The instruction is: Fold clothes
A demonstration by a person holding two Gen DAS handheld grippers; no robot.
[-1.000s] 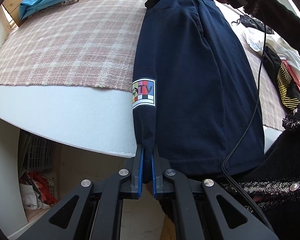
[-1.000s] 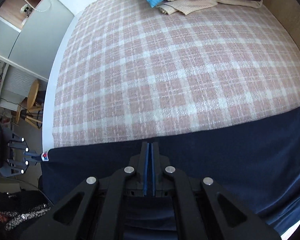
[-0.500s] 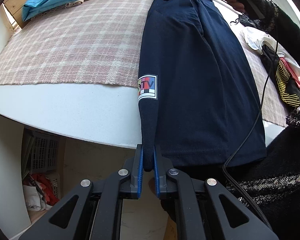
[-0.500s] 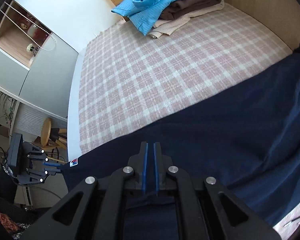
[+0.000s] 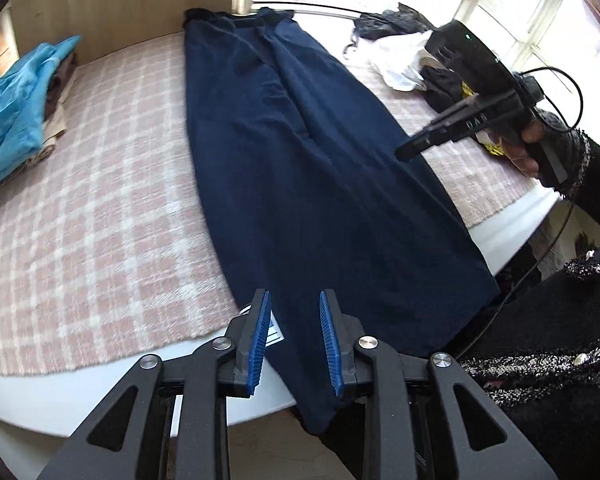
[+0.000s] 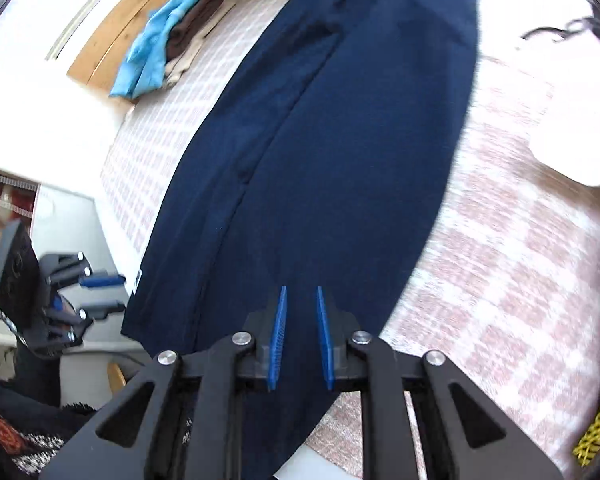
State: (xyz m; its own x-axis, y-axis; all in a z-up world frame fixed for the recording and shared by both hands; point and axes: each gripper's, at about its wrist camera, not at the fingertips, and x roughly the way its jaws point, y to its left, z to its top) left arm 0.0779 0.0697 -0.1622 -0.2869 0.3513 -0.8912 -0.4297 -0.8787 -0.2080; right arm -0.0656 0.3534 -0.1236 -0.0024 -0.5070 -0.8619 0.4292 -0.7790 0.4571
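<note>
The navy garment [image 5: 300, 152] lies stretched lengthwise across the pink checked blanket [image 5: 92, 216] on the bed, folded along its length so that a seam or fold line runs down its middle; its near end hangs over the white mattress edge [image 5: 100, 380], likely because it is longer than the bed is wide. The left gripper [image 5: 294, 336] hovers over that near end with its jaws opening, the blue pads apart and pressing on nothing, the cloth lying below them rather than pinched. The right gripper [image 6: 299, 336] likewise sits above the dark cloth with its jaws opening and nothing clamped between them. Judging by this, the garment is laid out flat so the next fold can be taken crosswise. A pile of folded clothes [image 5: 20, 96], topped by a bright blue piece, sits at the far corner, well apart, presumably finished work kept out of the way, while unfolded items [image 5: 404, 56] wait by the window
</note>
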